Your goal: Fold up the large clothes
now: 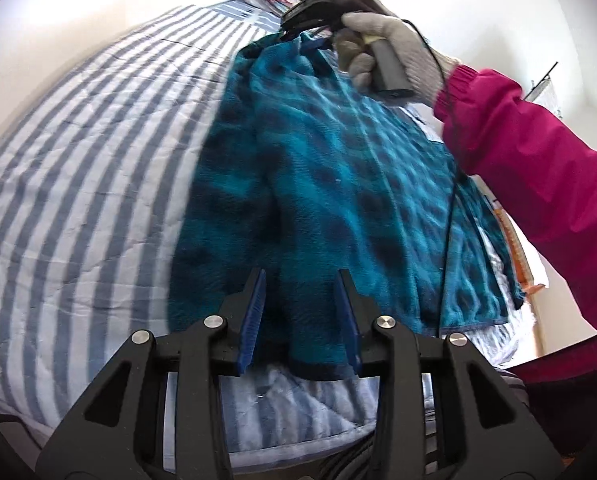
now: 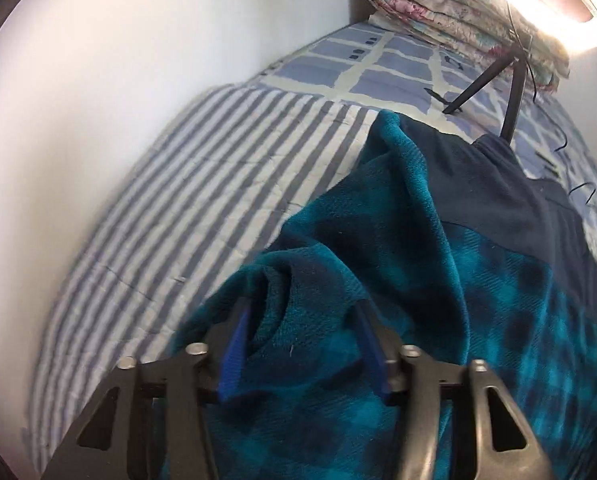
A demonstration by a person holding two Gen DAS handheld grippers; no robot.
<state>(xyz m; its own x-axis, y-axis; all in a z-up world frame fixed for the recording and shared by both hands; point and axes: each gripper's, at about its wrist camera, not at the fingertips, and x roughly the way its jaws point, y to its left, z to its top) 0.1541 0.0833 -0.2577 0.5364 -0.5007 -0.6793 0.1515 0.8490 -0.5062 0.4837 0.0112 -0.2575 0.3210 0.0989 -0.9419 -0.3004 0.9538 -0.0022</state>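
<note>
A large teal and dark blue plaid fleece garment (image 1: 338,184) lies on the striped bed cover (image 1: 90,168). My left gripper (image 1: 301,280) is open over its near hem, with the blue-padded fingers either side of the cloth. My right gripper (image 1: 314,42), held by a gloved hand, is at the garment's far end. In the right wrist view the garment (image 2: 438,280) has a dark navy panel (image 2: 498,184), and the right gripper (image 2: 302,312) is open with a bunched fold of fleece between its fingers.
A rolled floral quilt (image 2: 458,4) lies at the head of the bed on a blue checked sheet (image 2: 378,64). Black tripod legs (image 2: 514,92) stand on that sheet. A white wall (image 2: 118,80) runs along the left. A magenta sleeve (image 1: 538,168) crosses the right side.
</note>
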